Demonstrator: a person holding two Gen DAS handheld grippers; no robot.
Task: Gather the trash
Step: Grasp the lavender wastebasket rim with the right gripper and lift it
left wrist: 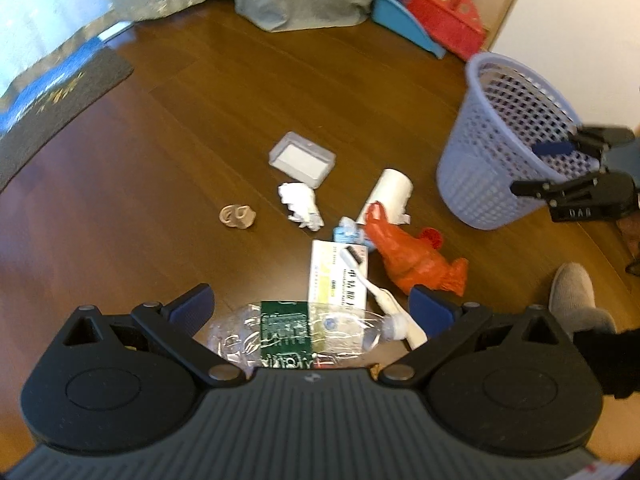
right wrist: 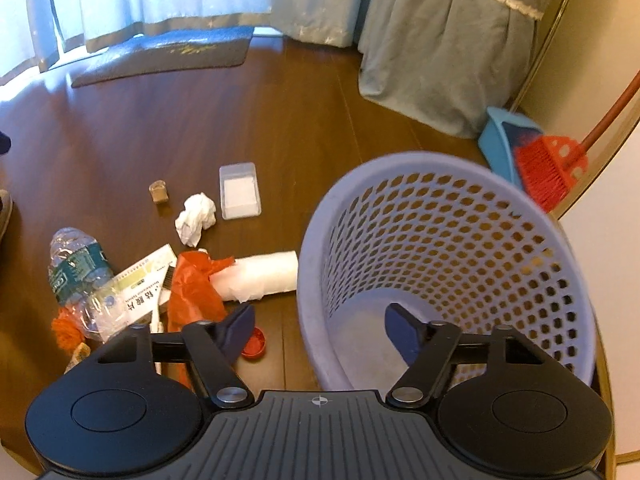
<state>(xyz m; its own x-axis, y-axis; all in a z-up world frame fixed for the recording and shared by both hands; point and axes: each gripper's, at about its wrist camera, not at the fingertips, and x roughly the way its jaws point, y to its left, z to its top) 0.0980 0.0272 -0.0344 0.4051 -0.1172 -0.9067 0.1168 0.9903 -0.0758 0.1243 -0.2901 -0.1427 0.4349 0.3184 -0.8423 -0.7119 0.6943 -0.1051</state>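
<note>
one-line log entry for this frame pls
left gripper: open over bottle | right gripper: open, astride basket rim | basket: looks empty | trash: all on floor

Both grippers (left wrist: 312, 304) (right wrist: 320, 330) wide open

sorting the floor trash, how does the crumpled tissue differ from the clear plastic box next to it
The crumpled tissue is an opaque white, irregular wad; the clear plastic box is see-through, with a white patch inside. The tissue looks soft and creased; the box is rigid, flat and rectangular. Both lie apart on the wooden floor, outside the purple basket.
</note>
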